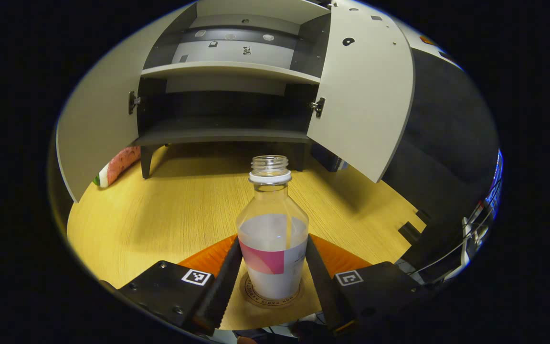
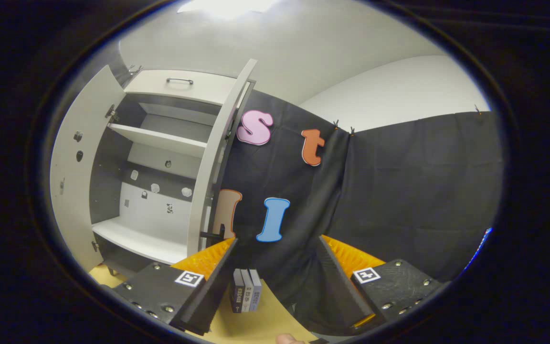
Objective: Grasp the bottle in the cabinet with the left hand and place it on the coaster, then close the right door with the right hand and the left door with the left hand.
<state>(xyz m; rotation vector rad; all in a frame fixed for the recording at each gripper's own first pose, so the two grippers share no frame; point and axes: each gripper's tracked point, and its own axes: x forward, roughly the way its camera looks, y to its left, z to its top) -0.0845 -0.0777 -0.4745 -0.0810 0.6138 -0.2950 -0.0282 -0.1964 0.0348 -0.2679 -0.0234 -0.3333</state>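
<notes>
Bottle (image 1: pixel 273 229) stands upright on the coaster (image 1: pixel 271 297) on the wooden surface (image 1: pixel 170 210), uncapped, between the left claw (image 1: pixel 273 272) fingers; whether the pads press it, cannot tell. Cabinet (image 1: pixel 229 71) behind, both doors swung wide. Right claw (image 2: pixel 275 277) spread apart, holding nothing, right door (image 2: pixel 210 162) ahead, edge-on.

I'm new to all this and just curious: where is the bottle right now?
In the left gripper view, the bottle stands upright on the round coaster on the wooden table, between the left gripper fingers, in front of the open cabinet.
</notes>
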